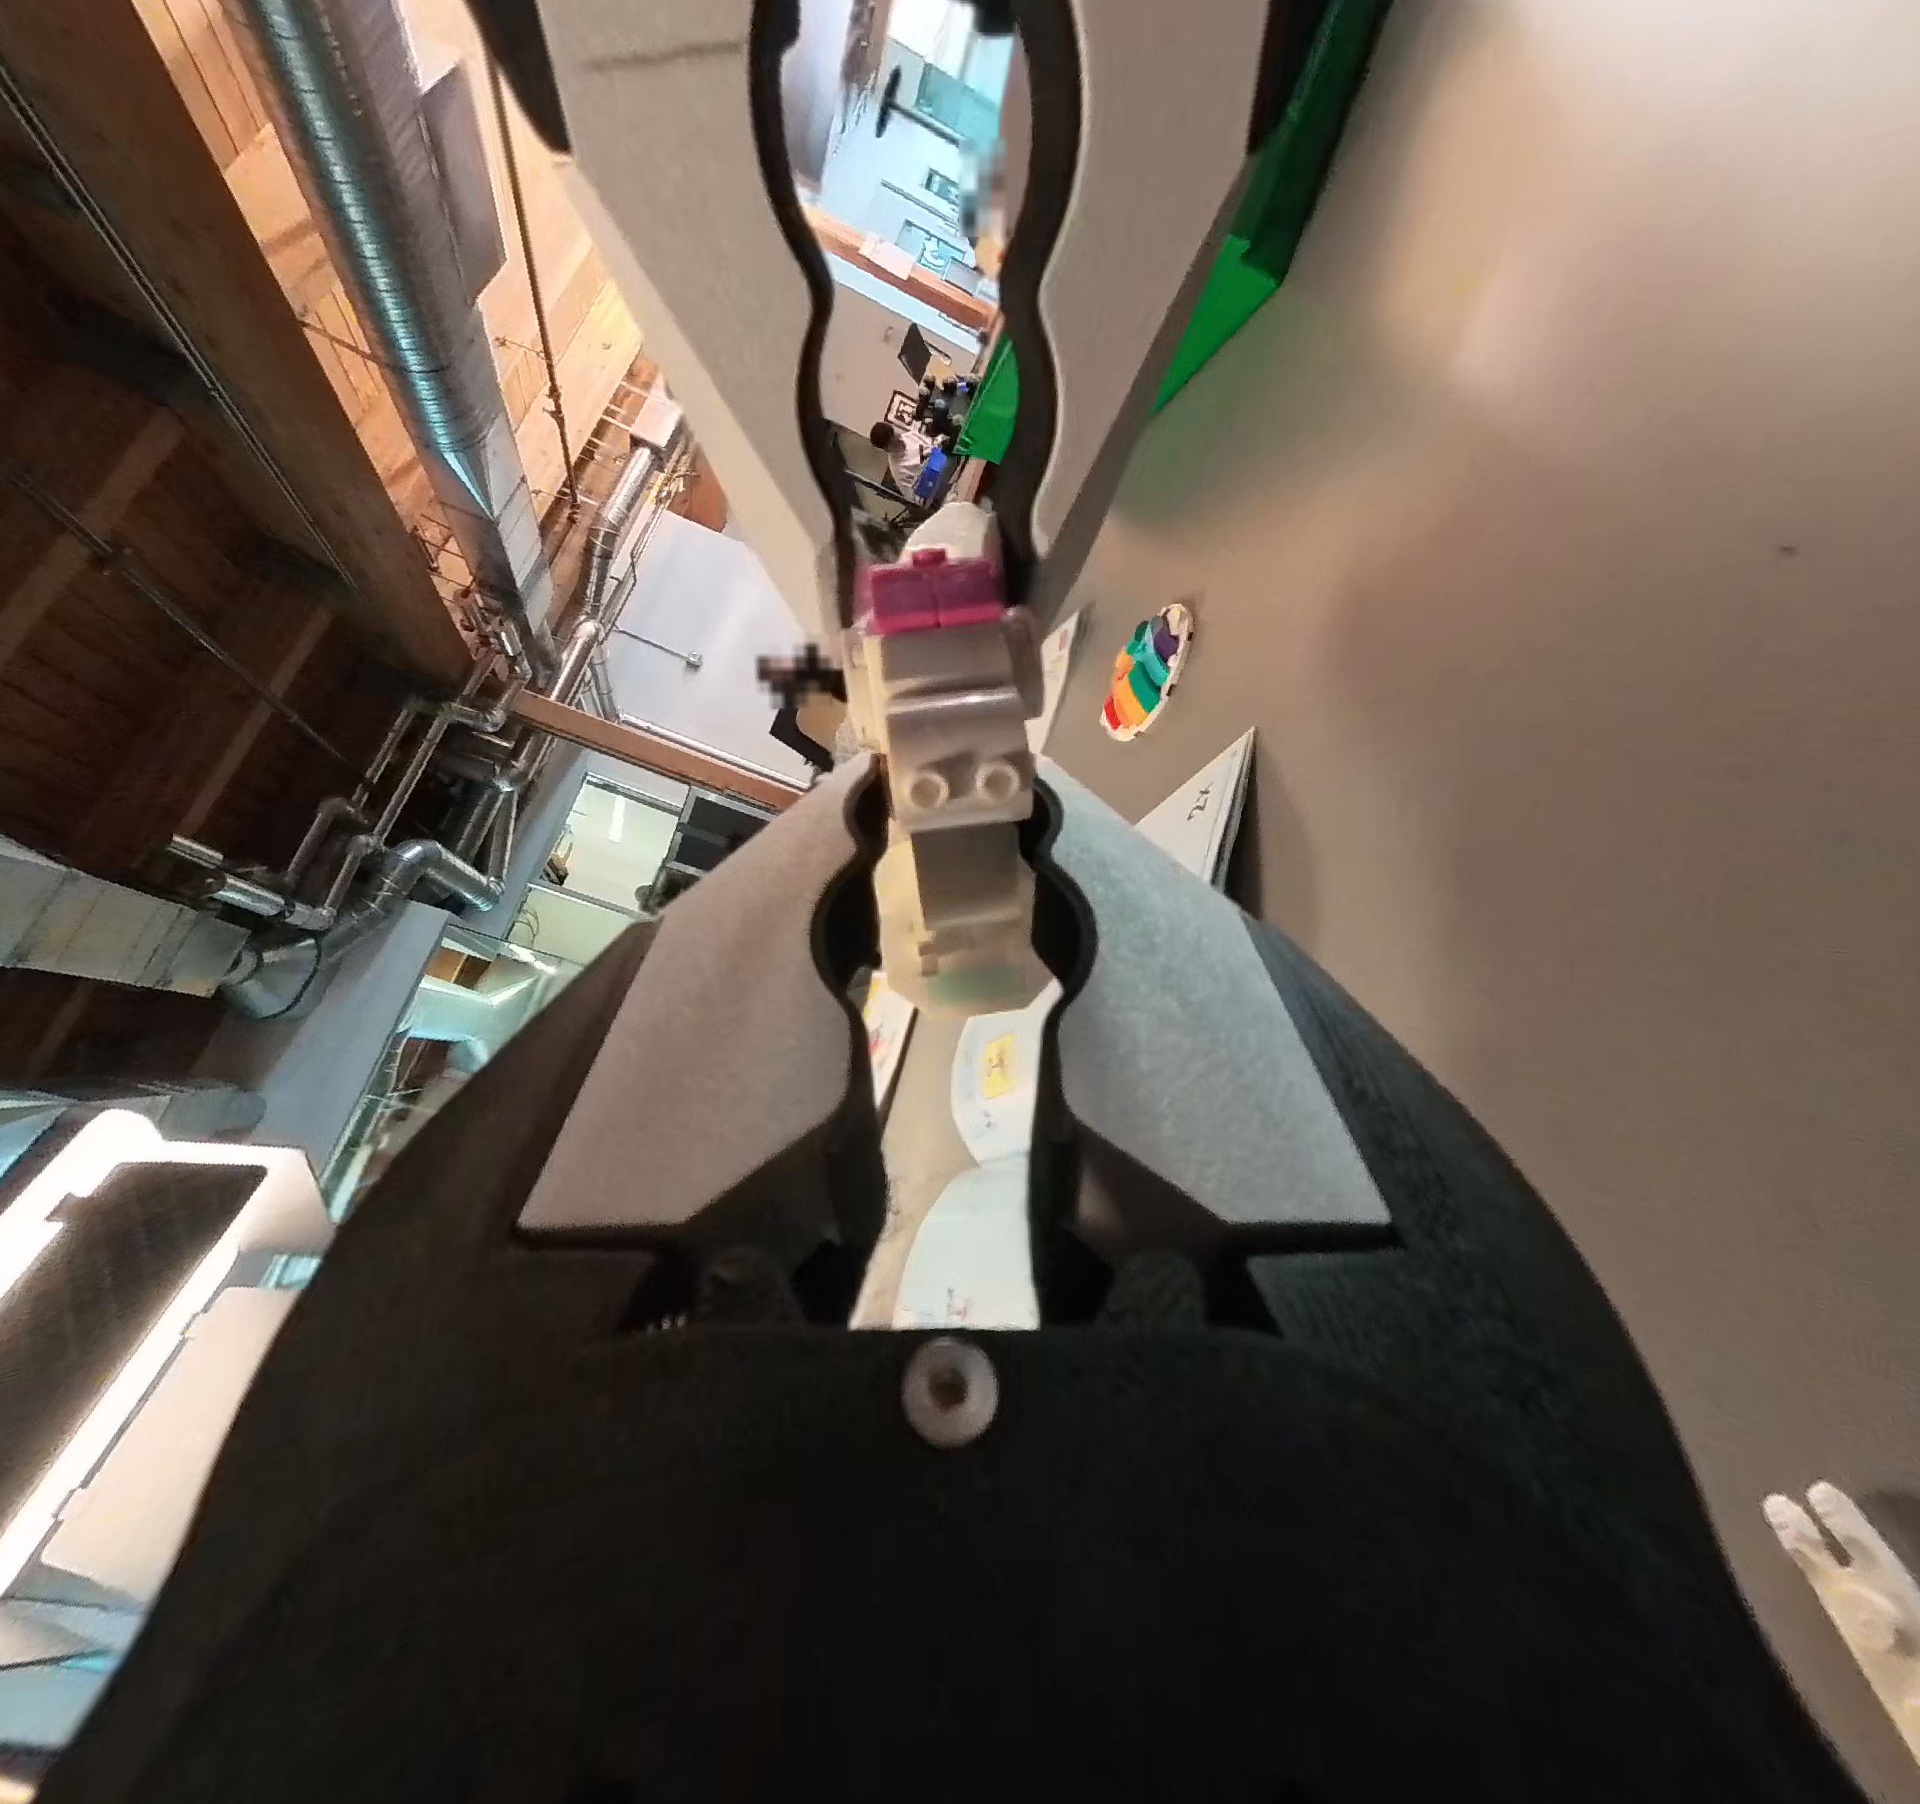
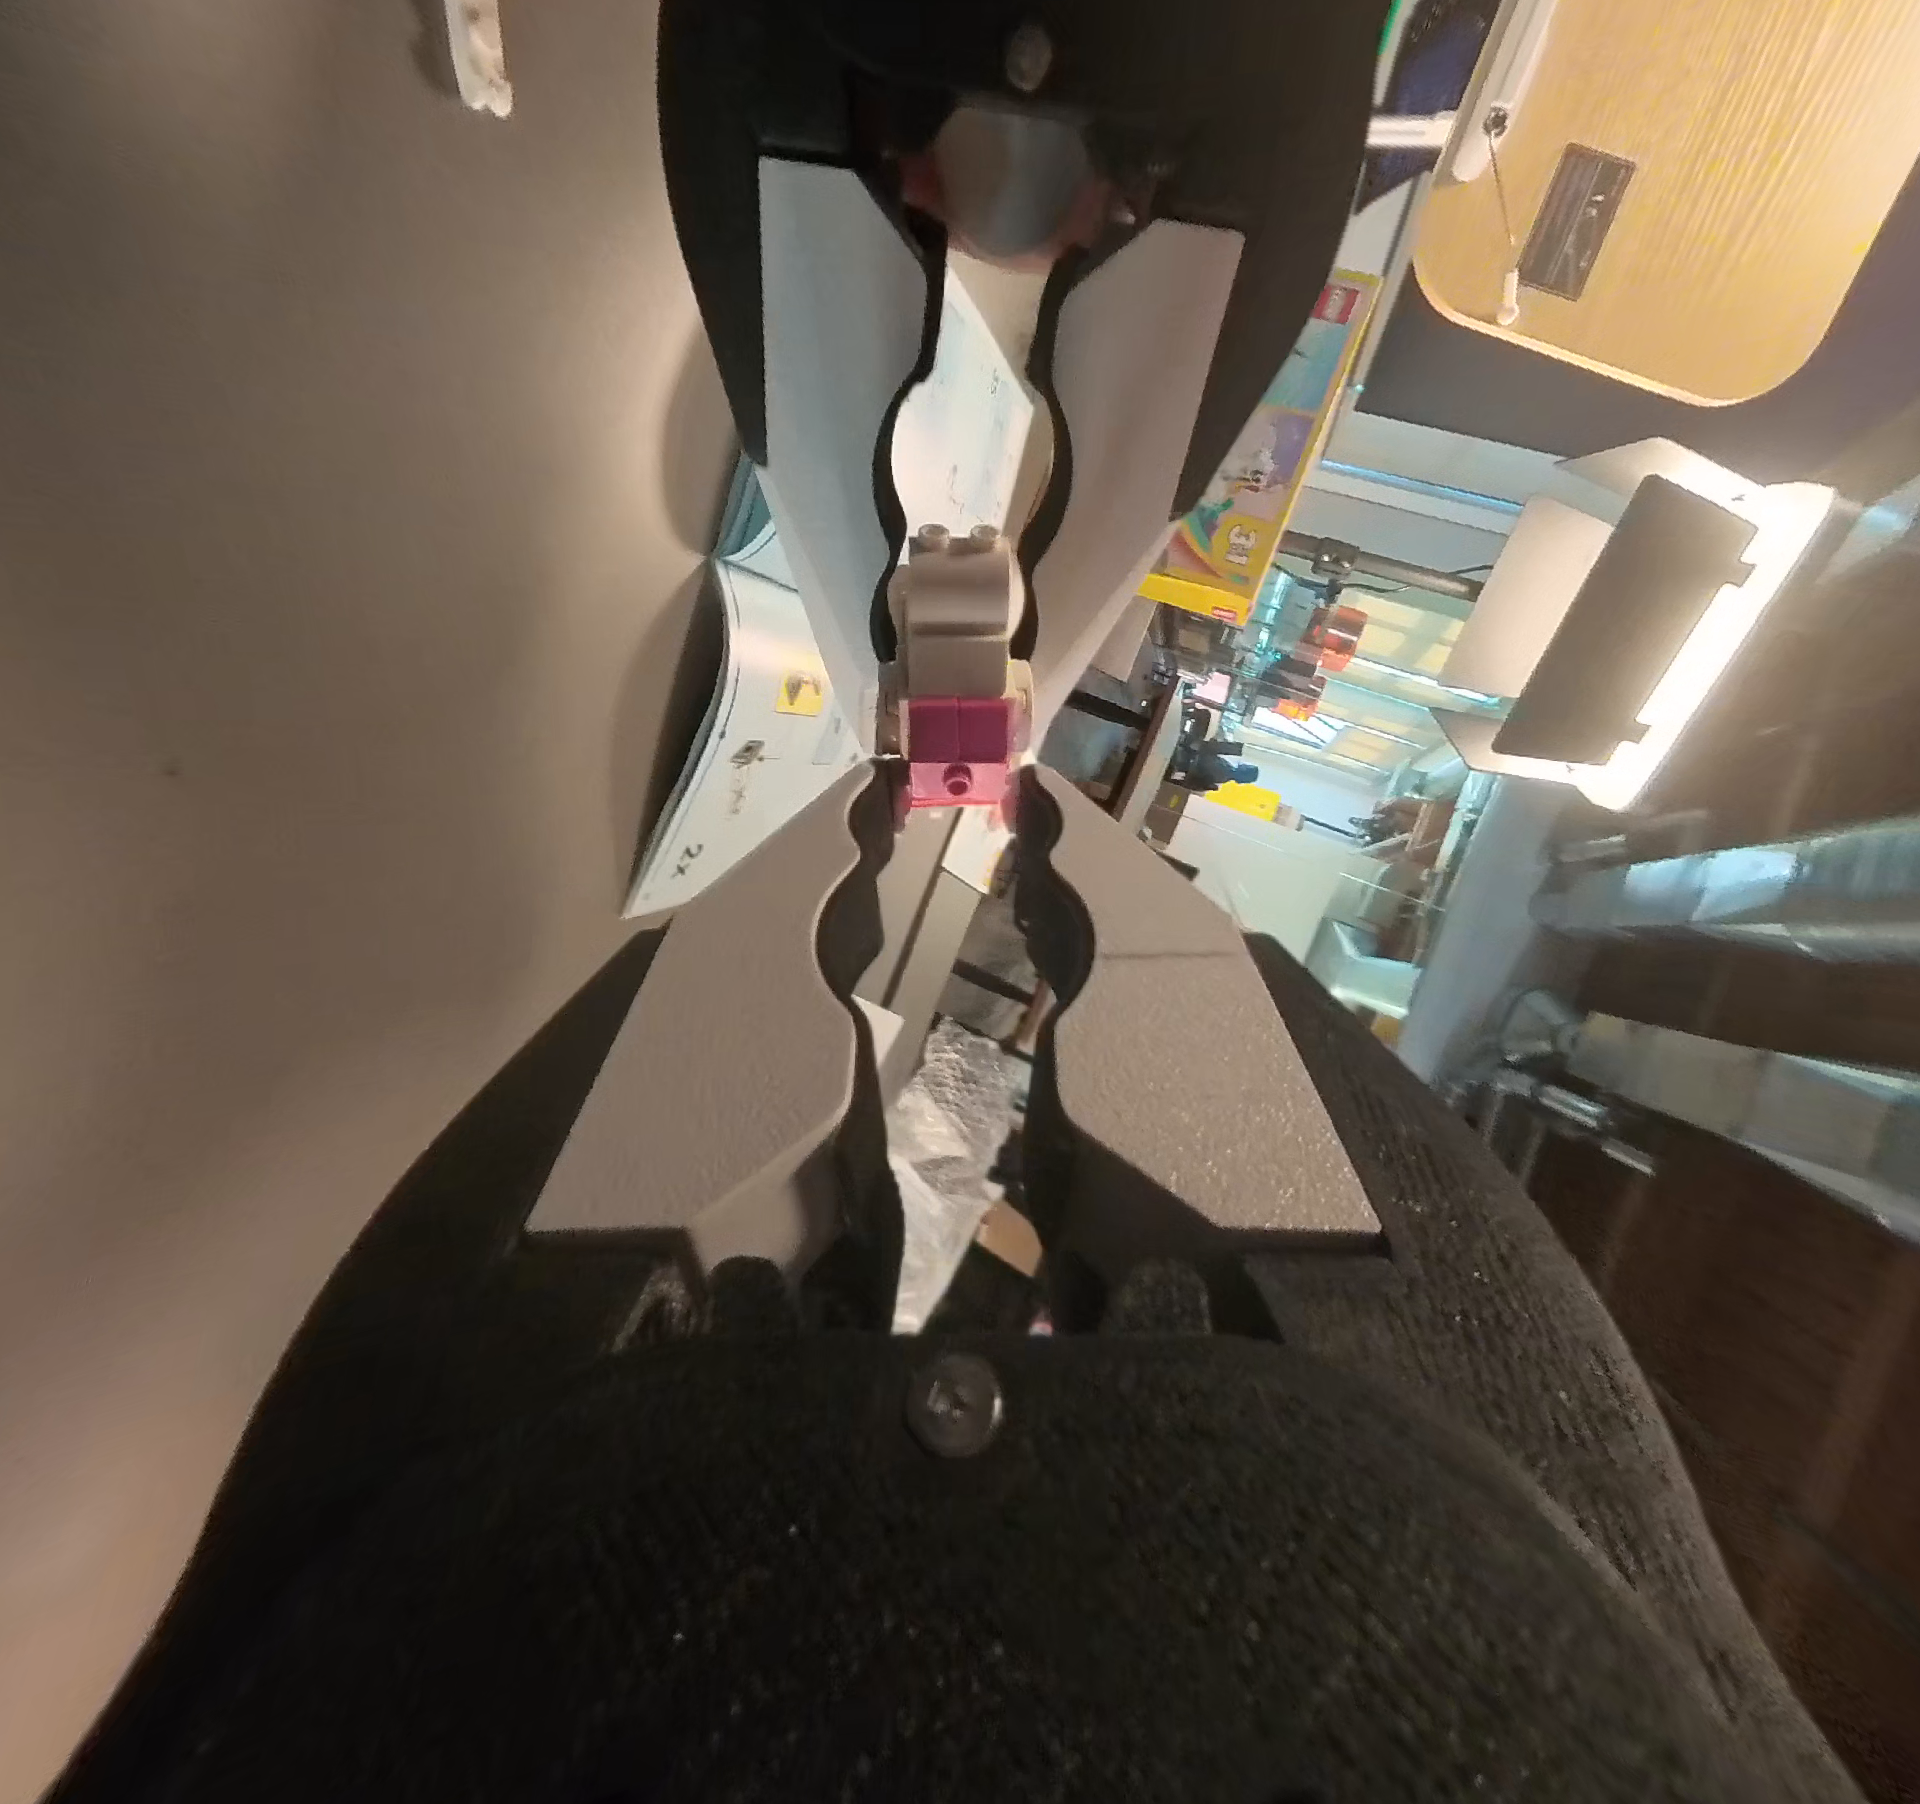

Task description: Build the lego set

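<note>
A small lego assembly (image 1: 956, 715) of grey-white bricks with magenta bricks (image 1: 930, 601) at one end is held in the air between my two grippers, which face each other tip to tip. My left gripper (image 1: 951, 778) is shut on the grey-white end. My right gripper (image 1: 935, 575) comes in from the top of the left wrist view and is shut on the magenta end. In the right wrist view, my right gripper (image 2: 948, 772) grips the magenta bricks (image 2: 956, 726). There the left gripper (image 2: 956, 663) holds the grey part (image 2: 951, 611) from above.
The views are turned sideways over a grey table (image 1: 1558, 715). On it lie an open instruction booklet (image 2: 748, 715), a rainbow-coloured build (image 1: 1148, 674) and a loose white piece (image 2: 473, 19). A yellow lego box (image 2: 1257, 487) and a clear plastic bag (image 2: 945, 1131) lie behind. The grippers are tip to tip, or close to it. The loose white piece (image 2: 473, 19) is about equally far from each gripper, around 15 cm.
</note>
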`<state>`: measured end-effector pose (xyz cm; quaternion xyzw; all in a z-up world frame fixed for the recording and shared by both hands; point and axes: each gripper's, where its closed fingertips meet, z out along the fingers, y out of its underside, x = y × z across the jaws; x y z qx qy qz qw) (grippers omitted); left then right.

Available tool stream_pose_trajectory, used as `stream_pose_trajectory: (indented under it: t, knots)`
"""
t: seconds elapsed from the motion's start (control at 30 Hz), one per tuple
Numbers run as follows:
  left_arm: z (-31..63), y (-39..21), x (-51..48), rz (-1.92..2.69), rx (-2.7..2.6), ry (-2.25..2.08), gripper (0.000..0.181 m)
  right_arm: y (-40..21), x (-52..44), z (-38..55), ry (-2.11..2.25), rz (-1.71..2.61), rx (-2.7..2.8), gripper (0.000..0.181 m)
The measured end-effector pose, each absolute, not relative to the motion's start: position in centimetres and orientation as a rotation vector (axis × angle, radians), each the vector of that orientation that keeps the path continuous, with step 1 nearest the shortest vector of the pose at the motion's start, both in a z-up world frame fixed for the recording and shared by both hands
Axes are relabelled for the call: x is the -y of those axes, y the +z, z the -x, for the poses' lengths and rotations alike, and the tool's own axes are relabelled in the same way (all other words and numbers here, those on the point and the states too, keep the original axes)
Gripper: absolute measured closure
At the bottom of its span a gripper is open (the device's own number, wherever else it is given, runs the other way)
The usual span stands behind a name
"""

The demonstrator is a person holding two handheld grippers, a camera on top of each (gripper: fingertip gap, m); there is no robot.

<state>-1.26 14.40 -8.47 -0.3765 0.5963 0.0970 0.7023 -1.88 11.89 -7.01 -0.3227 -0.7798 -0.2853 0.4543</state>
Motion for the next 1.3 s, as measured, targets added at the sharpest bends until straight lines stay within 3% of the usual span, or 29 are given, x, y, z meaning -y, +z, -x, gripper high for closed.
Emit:
stream_pose_trajectory:
  t: [1.0,1.1,1.3]
  knots:
    - [0.5,-9.1,-13.8,0.867,-1.377,0.115,0.157,-7.8,-11.3,1.2,-0.655,0.947,1.998,0.159]
    - [0.9,-8.2,-13.7,0.882,-1.324,0.043,0.157,-7.1,-11.1,1.8,-0.545,1.016,1.912,0.13]
    - [1.6,-6.4,-12.8,0.835,-1.246,-0.139,0.157,-4.5,-10.7,2.1,-0.425,0.906,1.732,0.107]
